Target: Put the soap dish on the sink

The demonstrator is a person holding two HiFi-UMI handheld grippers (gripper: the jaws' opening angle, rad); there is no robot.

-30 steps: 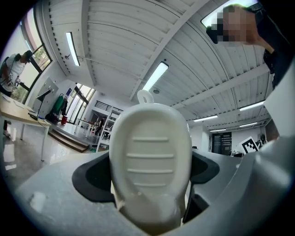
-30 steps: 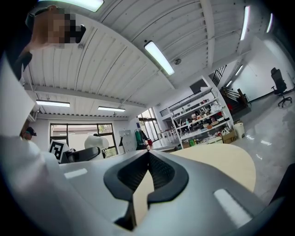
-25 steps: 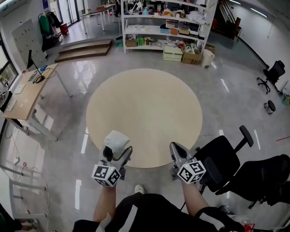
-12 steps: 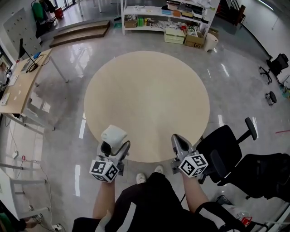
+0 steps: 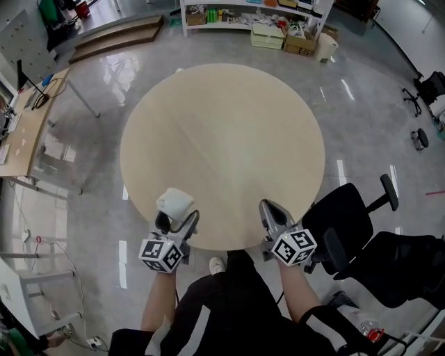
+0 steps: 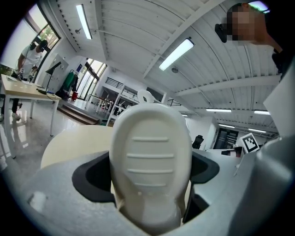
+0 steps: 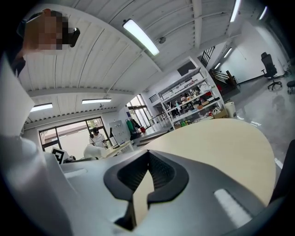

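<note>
A white oval soap dish (image 5: pixel 174 204) with ribbed grooves stands upright between the jaws of my left gripper (image 5: pixel 176 217), which is shut on it. In the left gripper view the soap dish (image 6: pixel 151 161) fills the middle and hides most of the jaws. My right gripper (image 5: pixel 267 208) hovers level with it and holds nothing; in the right gripper view that gripper (image 7: pixel 146 182) has its jaws closed together. Both grippers hang over the near rim of a round beige table (image 5: pixel 222 132). No sink shows in any view.
Black office chairs (image 5: pixel 351 233) stand close at the right of the table. Stocked white shelves (image 5: pixel 250 14) line the back. A wooden desk (image 5: pixel 28 132) is at the left and a low stepped platform (image 5: pixel 115 38) at the far left.
The head view has moved forward, so the table lies closer and larger, and both grippers now reach over its near rim. The left gripper has kept hold of the soap dish.
</note>
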